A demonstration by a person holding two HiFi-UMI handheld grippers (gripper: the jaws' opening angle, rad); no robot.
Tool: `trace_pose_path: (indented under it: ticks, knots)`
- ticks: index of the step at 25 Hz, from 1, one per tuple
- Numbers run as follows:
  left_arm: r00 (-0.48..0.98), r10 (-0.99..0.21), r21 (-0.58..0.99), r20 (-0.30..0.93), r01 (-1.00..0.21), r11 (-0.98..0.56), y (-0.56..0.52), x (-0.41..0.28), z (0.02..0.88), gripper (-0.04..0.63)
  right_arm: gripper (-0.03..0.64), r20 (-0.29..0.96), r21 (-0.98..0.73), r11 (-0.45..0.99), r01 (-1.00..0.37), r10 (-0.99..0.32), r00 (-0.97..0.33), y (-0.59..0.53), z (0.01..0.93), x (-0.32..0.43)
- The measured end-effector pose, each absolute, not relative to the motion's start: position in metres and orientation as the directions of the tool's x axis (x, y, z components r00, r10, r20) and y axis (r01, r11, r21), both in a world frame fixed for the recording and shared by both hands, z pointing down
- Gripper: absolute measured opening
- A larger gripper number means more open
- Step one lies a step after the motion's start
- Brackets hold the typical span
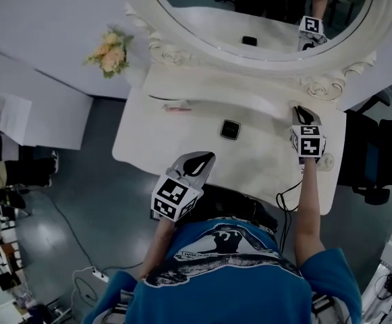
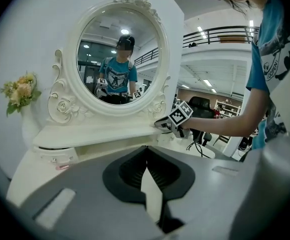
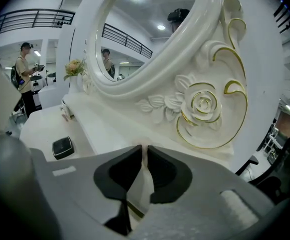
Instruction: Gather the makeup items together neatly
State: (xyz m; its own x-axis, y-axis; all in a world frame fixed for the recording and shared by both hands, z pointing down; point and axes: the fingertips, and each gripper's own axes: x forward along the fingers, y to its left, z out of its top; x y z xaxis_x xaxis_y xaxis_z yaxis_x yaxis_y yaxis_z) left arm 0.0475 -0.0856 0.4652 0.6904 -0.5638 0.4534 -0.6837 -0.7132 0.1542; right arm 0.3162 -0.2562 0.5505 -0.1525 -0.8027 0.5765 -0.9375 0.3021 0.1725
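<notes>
1. The black compact (image 1: 230, 129) lies flat on the table (image 1: 270, 171). It is ahead and to the right of the left gripper (image 1: 206, 158) and to the left of the right gripper (image 1: 301, 112), touching neither.
2. A small pinkish item (image 1: 177, 106) lies ahead-left of the left gripper, under the shelf (image 1: 216, 86). It is well apart from the compact, so gathering looks barely begun.
3. The left gripper's jaws are clenched tip to tip on nothing, likely waiting.
4. The right gripper's jaws are drawn almost together, with nothing in the sliver between the tips. It noses at the shelf's right end beside the carved rose (image 3: 203, 104), though I cannot tell what it is after there.
5. The left forearm is tucked near the body with its gripper tipped down toward the table. The right arm reaches out straight, its gripper pitched down.
</notes>
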Motion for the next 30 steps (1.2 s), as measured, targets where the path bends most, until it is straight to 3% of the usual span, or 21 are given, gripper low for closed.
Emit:
trace_pose_path:
  ticks: [11, 23, 30]
  knots:
    - [0.691, -0.56, 0.157, 0.456, -0.682, -0.714, -0.076, 0.013, 0.465, 0.015, 0.025, 0.56, 0.188, 0.229, -0.955, -0.824, -0.088, -0.246, 0.535, 0.316]
    - [0.728, -0.53, 0.165, 0.435, -0.644, -0.747, -0.109, -0.052, 0.462, 0.015, 0.016, 0.526, -0.282, 0.238, -0.929, -0.771, -0.358, -0.203, 0.538, 0.147]
    - [0.743, -0.513, 0.18, 0.43, -0.627, -0.758, -0.119, -0.084, 0.467, 0.015, 0.015, 0.604, -0.297, 0.366, -0.882, -0.644, -0.47, -0.191, 0.582, 0.045]
